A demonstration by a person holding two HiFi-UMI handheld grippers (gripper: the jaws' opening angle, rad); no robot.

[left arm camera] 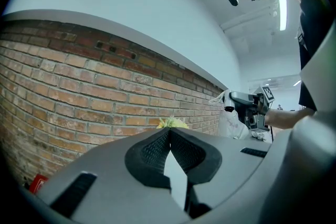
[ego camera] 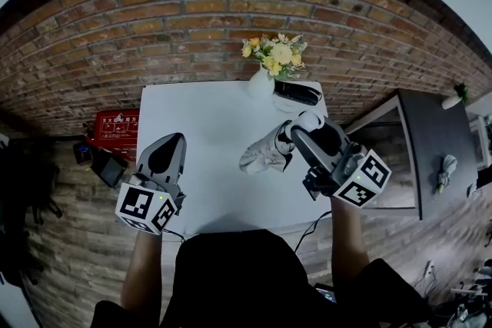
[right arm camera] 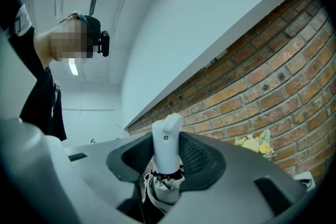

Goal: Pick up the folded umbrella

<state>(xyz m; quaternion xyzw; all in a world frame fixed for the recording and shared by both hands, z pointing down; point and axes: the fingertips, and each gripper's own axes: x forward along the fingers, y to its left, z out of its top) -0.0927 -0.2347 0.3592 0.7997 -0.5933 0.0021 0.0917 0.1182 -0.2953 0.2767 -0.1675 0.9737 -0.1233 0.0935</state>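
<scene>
The right tongs (ego camera: 301,133) pinch the folded umbrella (ego camera: 265,152) at its white handle (right arm camera: 166,144), just above the black collar where the grey fabric begins. The handle stands upright between the ribbed pads, and the loose canopy trails out beyond the tips toward 10 o'clock. The left tongs (ego camera: 172,139) are pressed together at the tips with nothing between them.

Both pairs hang over a white desk (ego camera: 207,115): the left near its 7 o'clock corner, the right by its 4 o'clock edge. The umbrella lies over the desk's right half; whether its fabric touches the top cannot be told. At the desk's 12 o'clock end stands a white vase (ego camera: 260,84) of yellow flowers (ego camera: 275,54), with a black object (ego camera: 297,92) just beside it at 3 o'clock. A brick wall (ego camera: 192,19) runs behind the desk. A red box (ego camera: 117,124) sits off the desk at 9 o'clock, and a dark table (ego camera: 434,142) stands well apart at 3 o'clock.

Both forearms reach out from the person's dark-clad body at 6 o'clock. The left gripper points to 12 o'clock, the right to about 10 o'clock, and both are held roughly level.
</scene>
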